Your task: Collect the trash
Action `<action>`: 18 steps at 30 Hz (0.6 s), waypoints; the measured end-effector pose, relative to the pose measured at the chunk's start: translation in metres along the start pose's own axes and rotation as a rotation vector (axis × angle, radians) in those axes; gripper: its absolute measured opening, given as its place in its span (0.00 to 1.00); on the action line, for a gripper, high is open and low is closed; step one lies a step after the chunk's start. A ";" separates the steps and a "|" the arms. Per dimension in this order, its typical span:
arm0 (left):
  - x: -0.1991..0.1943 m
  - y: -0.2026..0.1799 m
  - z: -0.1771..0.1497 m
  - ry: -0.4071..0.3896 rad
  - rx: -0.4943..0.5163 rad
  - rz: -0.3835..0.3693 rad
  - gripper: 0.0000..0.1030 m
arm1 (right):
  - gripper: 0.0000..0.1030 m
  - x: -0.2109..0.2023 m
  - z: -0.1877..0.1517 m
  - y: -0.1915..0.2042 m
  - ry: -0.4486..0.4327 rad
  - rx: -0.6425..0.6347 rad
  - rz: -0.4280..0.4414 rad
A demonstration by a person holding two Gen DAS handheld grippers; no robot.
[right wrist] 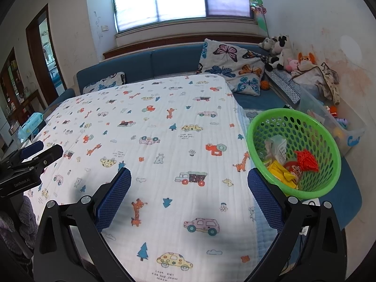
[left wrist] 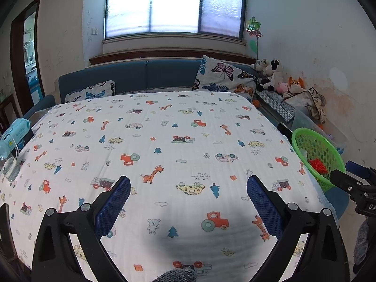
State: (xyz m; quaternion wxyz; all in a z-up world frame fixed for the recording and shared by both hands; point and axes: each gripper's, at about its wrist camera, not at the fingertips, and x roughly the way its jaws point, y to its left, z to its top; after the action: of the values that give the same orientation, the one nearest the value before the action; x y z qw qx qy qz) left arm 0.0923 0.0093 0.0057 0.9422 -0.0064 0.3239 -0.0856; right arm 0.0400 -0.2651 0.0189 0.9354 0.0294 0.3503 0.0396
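Note:
A green perforated basket (right wrist: 329, 141) stands to the right of the table and also shows in the left wrist view (left wrist: 303, 138). It holds trash: a red net piece (right wrist: 306, 159), yellow wrappers (right wrist: 282, 172) and a clear plastic piece (right wrist: 278, 146). My left gripper (left wrist: 188, 181) is open and empty above the table's cartoon-print cloth (left wrist: 164, 141). My right gripper (right wrist: 189, 174) is open and empty above the cloth's right part (right wrist: 164, 141), with its right finger (right wrist: 263, 197) just beside the basket. Each gripper shows at the edge of the other's view.
A blue wet-wipes pack (left wrist: 17, 131) and a clear glass jug (left wrist: 8, 162) sit at the table's left edge. A blue sofa (left wrist: 145, 75) with butterfly pillows (left wrist: 223, 75) runs behind the table. Plush toys (right wrist: 282, 51) and a clear toy bin (right wrist: 333, 119) lie at the right.

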 end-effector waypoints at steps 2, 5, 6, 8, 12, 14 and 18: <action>0.000 -0.001 0.000 -0.001 0.000 0.001 0.93 | 0.96 0.000 0.000 0.000 -0.001 0.000 0.000; 0.000 -0.001 0.000 -0.002 0.003 -0.001 0.93 | 0.96 0.000 0.000 0.000 -0.002 0.001 -0.001; 0.000 -0.001 0.000 -0.002 0.005 -0.001 0.93 | 0.96 0.000 0.000 0.000 -0.002 0.001 -0.002; 0.002 -0.001 -0.001 -0.002 0.009 -0.002 0.93 | 0.96 0.000 0.000 0.000 -0.002 0.001 -0.004; 0.002 -0.003 -0.001 -0.002 0.011 -0.002 0.93 | 0.96 -0.001 -0.001 -0.001 -0.004 0.001 -0.006; 0.002 -0.003 -0.001 -0.002 0.012 -0.002 0.93 | 0.96 -0.001 -0.001 -0.001 -0.005 0.004 -0.007; 0.003 -0.007 -0.001 0.001 0.019 -0.004 0.93 | 0.96 -0.002 -0.002 -0.002 -0.004 0.006 -0.012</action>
State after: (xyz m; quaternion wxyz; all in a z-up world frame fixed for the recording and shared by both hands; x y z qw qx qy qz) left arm 0.0929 0.0022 0.0033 0.9419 0.0018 0.3235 -0.0904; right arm 0.0373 -0.2674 0.0183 0.9362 0.0303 0.3487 0.0328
